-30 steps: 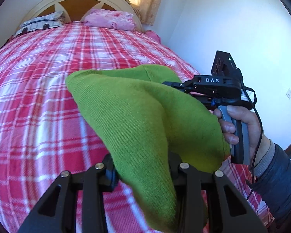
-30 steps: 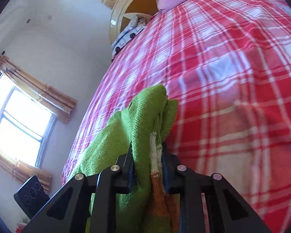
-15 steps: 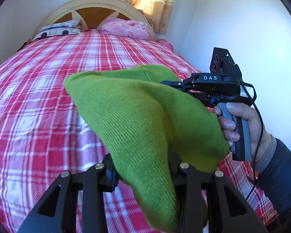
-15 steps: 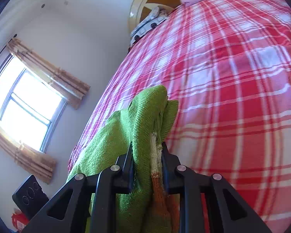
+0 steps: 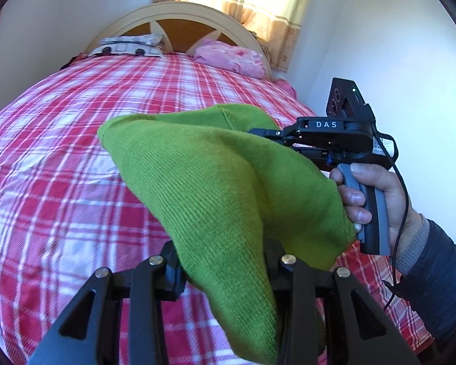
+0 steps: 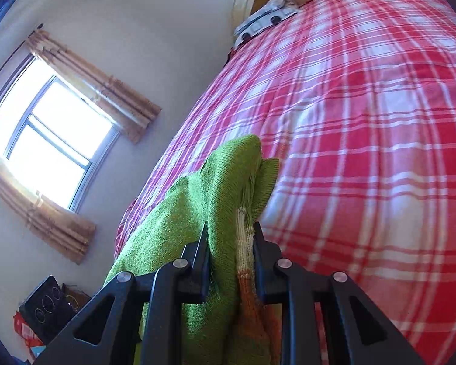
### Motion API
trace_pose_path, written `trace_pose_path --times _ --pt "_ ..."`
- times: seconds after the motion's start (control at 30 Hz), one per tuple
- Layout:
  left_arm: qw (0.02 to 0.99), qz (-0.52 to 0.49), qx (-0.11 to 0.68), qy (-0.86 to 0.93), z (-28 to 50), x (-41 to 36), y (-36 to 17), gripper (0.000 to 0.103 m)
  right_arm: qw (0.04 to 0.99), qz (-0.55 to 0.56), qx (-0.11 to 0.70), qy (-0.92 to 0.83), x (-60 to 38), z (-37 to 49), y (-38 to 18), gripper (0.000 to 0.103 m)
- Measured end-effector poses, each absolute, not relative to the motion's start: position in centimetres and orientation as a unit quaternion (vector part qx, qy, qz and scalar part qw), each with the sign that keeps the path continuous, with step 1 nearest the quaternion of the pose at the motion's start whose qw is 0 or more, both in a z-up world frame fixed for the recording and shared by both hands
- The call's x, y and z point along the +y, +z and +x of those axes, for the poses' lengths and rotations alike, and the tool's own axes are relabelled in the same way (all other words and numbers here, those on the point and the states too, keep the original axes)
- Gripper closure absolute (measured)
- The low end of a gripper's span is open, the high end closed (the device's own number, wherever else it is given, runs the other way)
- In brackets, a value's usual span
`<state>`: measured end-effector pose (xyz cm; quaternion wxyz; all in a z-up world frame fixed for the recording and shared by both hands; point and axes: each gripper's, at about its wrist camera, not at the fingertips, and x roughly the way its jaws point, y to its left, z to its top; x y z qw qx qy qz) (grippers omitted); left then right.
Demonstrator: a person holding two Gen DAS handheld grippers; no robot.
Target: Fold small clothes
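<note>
A small green knit garment (image 5: 209, 182) hangs in the air above the bed, stretched between both grippers. My left gripper (image 5: 222, 261) is shut on its near edge, cloth bunched between the fingers. In the left wrist view the right gripper (image 5: 258, 132) pinches the far right edge, held by a person's hand (image 5: 377, 194). Seen from the right wrist, my right gripper (image 6: 231, 243) is shut on a thick fold of the green garment (image 6: 215, 188), with a cream and orange knit band (image 6: 246, 261) showing between the fingers.
A bed with a red and white plaid cover (image 5: 76, 158) lies below. A pink pillow (image 5: 231, 57), a patterned pillow (image 5: 130, 44) and a rounded headboard (image 5: 179, 18) are at the far end. White walls and curtained windows (image 6: 45, 140) surround it.
Both grippers have carried the green garment along over the bed, with more of the headboard and windows now in view. The grips on the cloth look unchanged.
</note>
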<state>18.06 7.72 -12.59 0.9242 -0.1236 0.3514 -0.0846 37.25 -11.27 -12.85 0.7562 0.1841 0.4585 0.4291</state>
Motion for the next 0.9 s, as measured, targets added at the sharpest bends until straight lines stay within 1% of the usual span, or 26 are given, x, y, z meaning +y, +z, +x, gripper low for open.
trace_pose_path --times 0.57,0.9 --pt "0.926 -0.151 0.344 -0.033 13.7 13.2 -13.9 0.065 0.722 0.163 0.478 0.473 -2.2 35.7 -14.5 0.08" --pt "0.925 -0.157 0.344 -0.021 11.2 14.9 -14.4 0.065 0.705 0.152 0.491 0.488 1.4 34.5 -15.9 0.08"
